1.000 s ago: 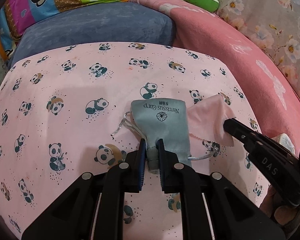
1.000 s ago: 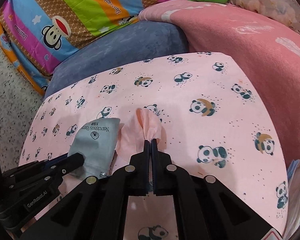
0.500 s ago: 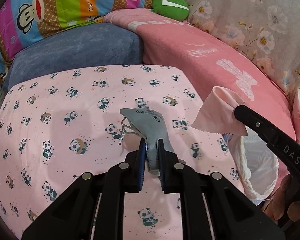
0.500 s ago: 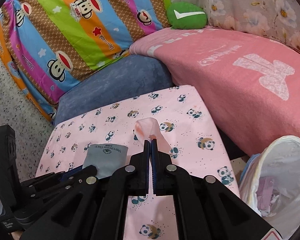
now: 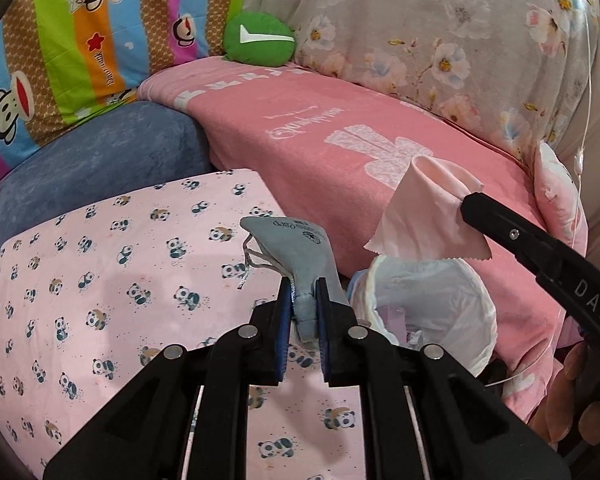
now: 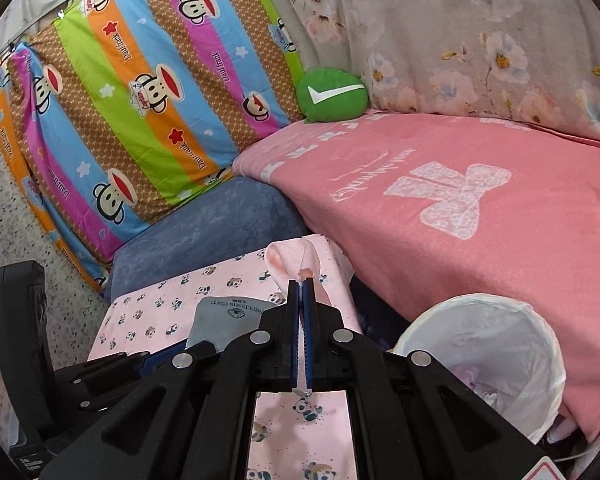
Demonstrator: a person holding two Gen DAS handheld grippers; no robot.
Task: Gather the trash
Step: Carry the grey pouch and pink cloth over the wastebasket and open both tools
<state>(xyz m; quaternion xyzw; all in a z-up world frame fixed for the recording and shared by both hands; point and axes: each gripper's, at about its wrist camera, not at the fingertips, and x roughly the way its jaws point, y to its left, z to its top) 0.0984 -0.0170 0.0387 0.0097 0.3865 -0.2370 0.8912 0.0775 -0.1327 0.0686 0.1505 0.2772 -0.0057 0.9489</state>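
Observation:
My left gripper is shut on a grey drawstring pouch and holds it in the air above the right edge of the panda-print table. My right gripper is shut on a thin pink cloth. In the left wrist view that pink cloth hangs just above a bin with a white liner. The bin shows at the lower right of the right wrist view, with scraps inside. The pouch shows there too.
A pink blanket covers the sofa beyond the bin. A blue cushion lies behind the table, with a striped monkey-print cushion and a green round pillow further back. Speckled floor is at left.
Both grippers lifted their items off the table and swung right toward the sofa. The bin has come into view, and the pink cloth now hangs over it.

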